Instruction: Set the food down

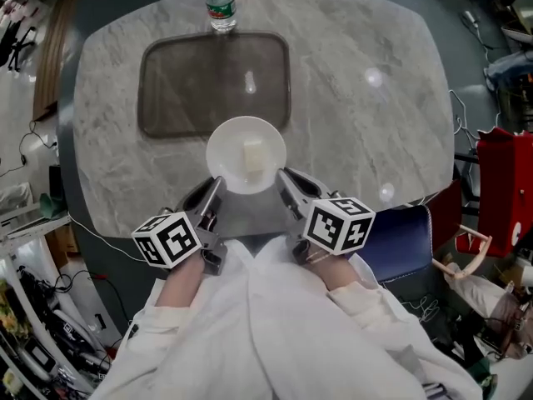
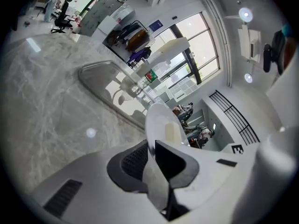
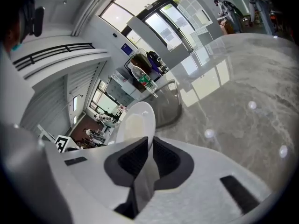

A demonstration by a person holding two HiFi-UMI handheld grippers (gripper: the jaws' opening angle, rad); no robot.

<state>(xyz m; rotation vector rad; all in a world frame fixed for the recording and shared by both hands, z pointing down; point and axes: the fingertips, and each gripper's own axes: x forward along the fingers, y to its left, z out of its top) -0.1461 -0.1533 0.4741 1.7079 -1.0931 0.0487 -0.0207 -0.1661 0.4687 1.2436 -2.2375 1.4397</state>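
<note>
Grey pads of the left gripper [image 1: 212, 197] pinch the near-left rim of the white plate [image 1: 223, 144], which hangs over the marble table [image 1: 366, 132] at the near edge of the dark tray [image 1: 175, 90], a pale block of food [image 1: 252, 153] lying loose at its middle; the right gripper [image 1: 285, 183] nips the near-right rim likewise. The plate looks stiff, glazed, slippery and breakable, and the block light and apt to slide, so I judge the thin rim the only sound hold, both sides clamped and level until it rests.
</note>
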